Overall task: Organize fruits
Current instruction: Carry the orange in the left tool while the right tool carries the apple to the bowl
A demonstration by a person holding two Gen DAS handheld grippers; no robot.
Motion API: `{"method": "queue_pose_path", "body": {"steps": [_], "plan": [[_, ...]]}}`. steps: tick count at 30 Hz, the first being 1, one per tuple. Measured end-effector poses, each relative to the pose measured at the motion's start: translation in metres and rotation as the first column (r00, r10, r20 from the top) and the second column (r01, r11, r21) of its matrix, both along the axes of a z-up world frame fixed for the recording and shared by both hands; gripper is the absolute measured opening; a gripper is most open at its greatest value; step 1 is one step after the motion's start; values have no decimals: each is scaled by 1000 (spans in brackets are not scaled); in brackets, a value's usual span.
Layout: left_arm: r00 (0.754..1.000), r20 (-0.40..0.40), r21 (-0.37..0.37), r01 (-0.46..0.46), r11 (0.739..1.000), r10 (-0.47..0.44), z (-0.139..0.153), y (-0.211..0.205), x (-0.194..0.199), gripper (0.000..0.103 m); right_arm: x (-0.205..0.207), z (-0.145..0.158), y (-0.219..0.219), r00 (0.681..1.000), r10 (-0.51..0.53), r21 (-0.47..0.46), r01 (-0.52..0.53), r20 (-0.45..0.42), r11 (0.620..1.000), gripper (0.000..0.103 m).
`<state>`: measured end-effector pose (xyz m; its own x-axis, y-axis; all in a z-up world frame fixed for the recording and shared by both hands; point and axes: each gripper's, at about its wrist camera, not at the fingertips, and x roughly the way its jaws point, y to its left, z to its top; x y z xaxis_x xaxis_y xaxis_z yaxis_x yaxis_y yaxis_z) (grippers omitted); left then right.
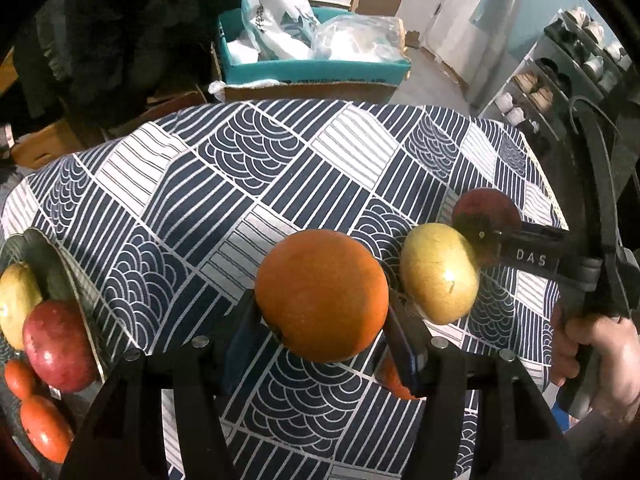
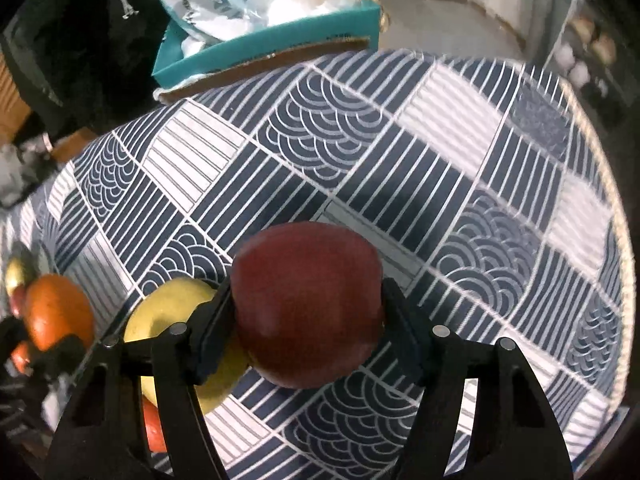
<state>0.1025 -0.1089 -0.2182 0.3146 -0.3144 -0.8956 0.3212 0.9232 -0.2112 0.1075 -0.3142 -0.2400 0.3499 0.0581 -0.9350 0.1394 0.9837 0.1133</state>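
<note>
The table [image 1: 248, 184], under a patterned cloth, carried a tray [image 1: 76, 280] at its left edge, already holding some fruits. The left tongs [image 1: 320, 320] gripped an orange [image 1: 320, 292] above the cloth, so the tray lay to their left (the nearer hand). The right tongs [image 2: 308, 320] were closed on a red apple [image 2: 308, 304], beside a yellow fruit [image 1: 438, 272].

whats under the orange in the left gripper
The orange is held in the left hand-held gripper above the patterned tablecloth. Part of a small orange-red fruit shows beneath it; the rest is hidden by the fruit and fingers.
</note>
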Motion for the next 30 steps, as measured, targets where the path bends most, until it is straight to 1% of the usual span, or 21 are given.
{"method": "queue_pose_path", "body": {"steps": [1,9,17,22,30], "plan": [[1000,6,-1,-3,1000,3,3,1,-1,62,-1,5,3,1000,8,-20,-8,11,1000,69],[998,58,-16,-23,1000,24,32,13,-13,62,-18,39,18,995,51,-93,-43,84,995,68],[993,104,-33,-48,998,51,58,26,-26,62,-33,75,32,983,81,-107,-64,164,992,68],[989,130,-33,-62,998,66,73,33,-33,62,-42,101,44,969,112,-134,-84,220,987,68],[980,172,-49,-89,995,96,97,48,-43,62,-57,133,56,949,144,-151,-105,279,983,68]]}}
